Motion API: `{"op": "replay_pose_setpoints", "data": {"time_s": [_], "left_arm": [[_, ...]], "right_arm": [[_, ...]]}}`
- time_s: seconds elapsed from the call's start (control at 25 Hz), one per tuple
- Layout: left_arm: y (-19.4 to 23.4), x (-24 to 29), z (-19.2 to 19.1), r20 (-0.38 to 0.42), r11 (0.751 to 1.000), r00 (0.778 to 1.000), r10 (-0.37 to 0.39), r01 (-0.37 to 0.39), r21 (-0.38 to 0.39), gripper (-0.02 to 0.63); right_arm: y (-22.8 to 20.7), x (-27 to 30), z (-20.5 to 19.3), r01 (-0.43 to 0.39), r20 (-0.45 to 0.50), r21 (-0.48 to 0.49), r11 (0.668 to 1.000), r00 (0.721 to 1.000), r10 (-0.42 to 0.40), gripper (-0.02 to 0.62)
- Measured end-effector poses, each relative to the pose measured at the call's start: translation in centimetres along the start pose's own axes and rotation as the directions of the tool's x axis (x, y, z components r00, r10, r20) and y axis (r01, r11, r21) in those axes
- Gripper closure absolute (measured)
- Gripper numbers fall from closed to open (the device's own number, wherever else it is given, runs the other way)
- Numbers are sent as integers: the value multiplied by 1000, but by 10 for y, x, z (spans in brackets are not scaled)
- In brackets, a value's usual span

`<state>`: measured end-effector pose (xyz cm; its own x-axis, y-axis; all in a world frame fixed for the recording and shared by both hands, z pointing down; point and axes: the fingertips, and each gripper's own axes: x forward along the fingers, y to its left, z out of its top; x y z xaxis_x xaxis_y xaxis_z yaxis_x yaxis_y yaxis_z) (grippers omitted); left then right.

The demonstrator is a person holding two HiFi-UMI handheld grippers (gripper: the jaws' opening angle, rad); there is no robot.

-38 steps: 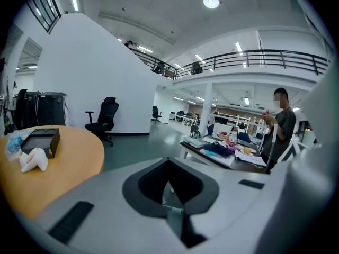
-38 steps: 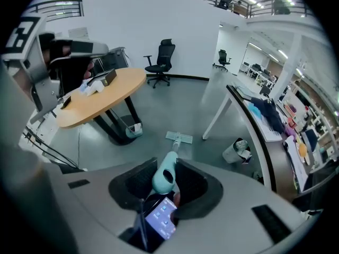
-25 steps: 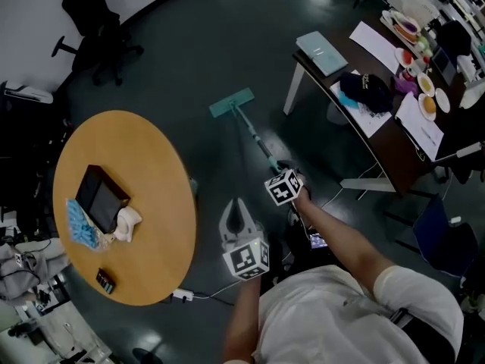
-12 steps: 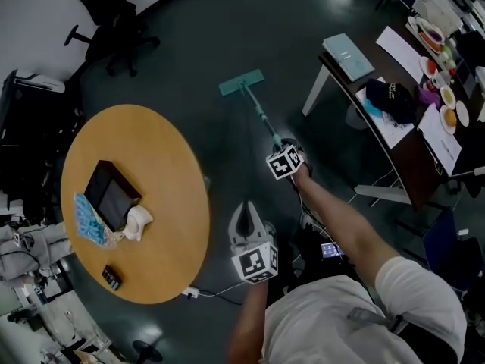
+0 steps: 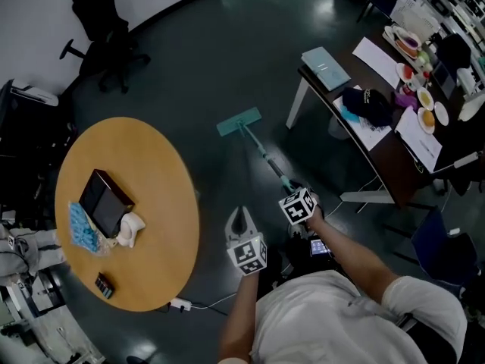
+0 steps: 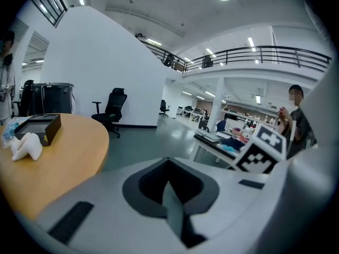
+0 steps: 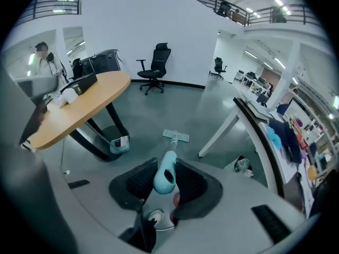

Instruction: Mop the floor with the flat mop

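The flat mop lies with its teal head (image 5: 239, 121) on the dark floor, its thin handle (image 5: 265, 158) slanting back to me. My right gripper (image 5: 291, 191) is shut on the handle's upper end. In the right gripper view the light blue handle tip (image 7: 164, 177) sits between the jaws and the mop head (image 7: 176, 136) rests on the floor beyond. My left gripper (image 5: 241, 214) hangs beside it to the left, shut and holding nothing. In the left gripper view its pads (image 6: 172, 205) meet, aimed across the room.
A round wooden table (image 5: 155, 196) stands left of the mop, carrying a black box (image 5: 106, 201) and small items. A cluttered dark desk (image 5: 383, 146) with a white leg (image 5: 296, 97) is at the right. An office chair (image 5: 102, 29) stands at the far left. A white cable (image 5: 182, 304) lies by the table.
The right gripper has drawn the handle back toward me, and the mop head has slid nearer across the floor. The left gripper stays shut beside it.
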<state>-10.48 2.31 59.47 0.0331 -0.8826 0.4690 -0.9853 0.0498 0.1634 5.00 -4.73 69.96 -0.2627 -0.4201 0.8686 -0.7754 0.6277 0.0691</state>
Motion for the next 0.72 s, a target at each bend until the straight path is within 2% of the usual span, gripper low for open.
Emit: {"op": "replay_pose_setpoints", "data": {"time_s": [0.2,0.36,0.52,0.72], "left_arm": [[-11,-3,-17,-30,999,999,-32,33,7,601],[-15,-6,-15,-22,999,999,-42,42,-4,601],[-15,-4,-14,-17,999,999,-45,45,-5,601],[-9,0,-12,-14,999,999,-33,32,-20,601]], "right_arm": [[14,-90,-52,-32,-25,38,999,999,33,485],[21,-132,-78,-43,-42,48,998,998,45,485],[30,-128,-90,-42,-51,15,999,998,43,485],[34,-84,-92,-26,-52,14,1000,998,26,483]]}}
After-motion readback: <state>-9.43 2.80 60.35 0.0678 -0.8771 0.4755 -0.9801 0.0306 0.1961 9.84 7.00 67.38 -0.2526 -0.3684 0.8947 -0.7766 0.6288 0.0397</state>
